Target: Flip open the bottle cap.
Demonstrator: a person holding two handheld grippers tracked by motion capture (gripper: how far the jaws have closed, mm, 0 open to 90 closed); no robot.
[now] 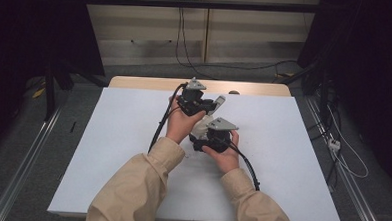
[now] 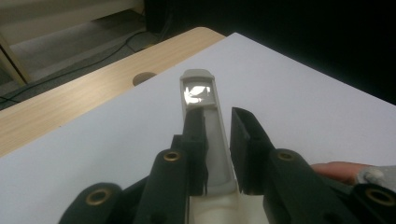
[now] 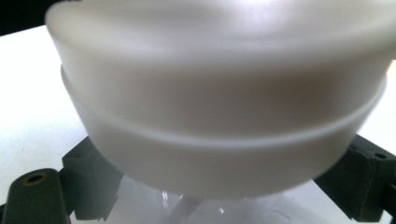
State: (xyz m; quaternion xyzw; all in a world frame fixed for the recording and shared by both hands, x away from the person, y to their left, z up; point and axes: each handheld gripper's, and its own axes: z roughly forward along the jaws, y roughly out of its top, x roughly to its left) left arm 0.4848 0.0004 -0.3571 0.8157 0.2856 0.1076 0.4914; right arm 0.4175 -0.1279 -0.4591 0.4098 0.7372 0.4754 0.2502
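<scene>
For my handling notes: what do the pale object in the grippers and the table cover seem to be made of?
Pale object: probably plastic, off-white with a satin finish; its rounded body looks smooth and slightly translucent, and the tip carries a bright glint. Table cover: matte white sheet, no reflections; board or laminate, I cannot tell.

Inventory, counted:

- Grippers: 2. Left gripper (image 1: 207,107), right gripper (image 1: 201,136). Black jaws: 2 per gripper, 4 total.
- Grey three-cornered plates: 2, 1 atop each gripper.
- Trailing cables: 2, 1 per gripper.
- Hands: 2; beige sleeves: 2.
- White plastic item (image 1: 204,122) betw. grippers: 1; can't tell if more than 1 pc.
- Table (image 1: 135,83): 1, w/ 1 white sheet (image 1: 112,157) on top.
- Round hole (image 2: 144,78) in tabletop: 1.
</scene>
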